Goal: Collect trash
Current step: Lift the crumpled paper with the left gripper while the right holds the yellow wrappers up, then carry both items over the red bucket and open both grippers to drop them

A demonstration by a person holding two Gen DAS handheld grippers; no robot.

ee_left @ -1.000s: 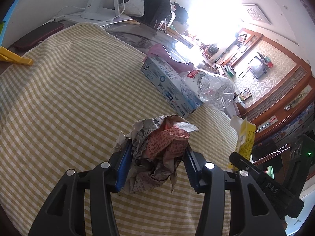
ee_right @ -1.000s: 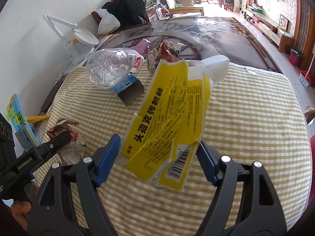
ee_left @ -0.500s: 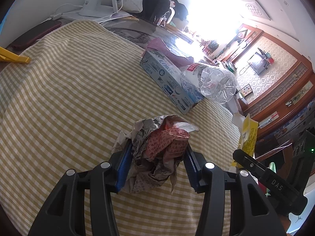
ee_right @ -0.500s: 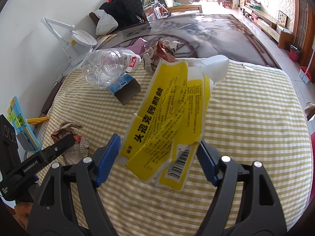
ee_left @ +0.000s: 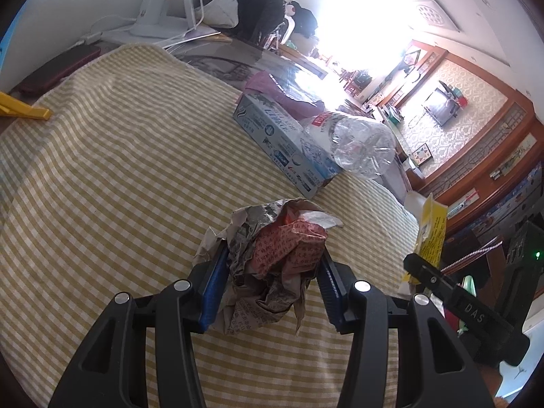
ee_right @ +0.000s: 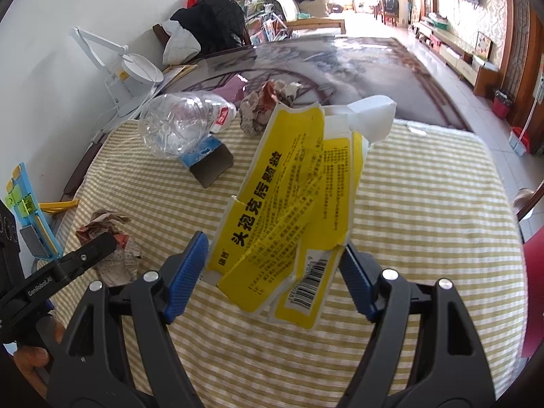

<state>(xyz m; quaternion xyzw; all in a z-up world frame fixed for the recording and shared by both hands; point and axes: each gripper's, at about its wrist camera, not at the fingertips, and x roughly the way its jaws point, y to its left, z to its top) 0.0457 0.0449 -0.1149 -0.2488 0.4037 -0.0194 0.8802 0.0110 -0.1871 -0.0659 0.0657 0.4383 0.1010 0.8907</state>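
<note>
Little changes over the last second: both grippers keep their loads and hold nearly still above the checked cloth. A blue carton lies on its side at the cloth's far edge, a crushed clear bottle resting on it; the carton's contents cannot be seen. The left gripper, jaws narrowly set, clenches a wad of crumpled newspaper. The right gripper, jaws wide, grasps a flattened yellow box. Another paper wad sits beyond the bottle.
</note>
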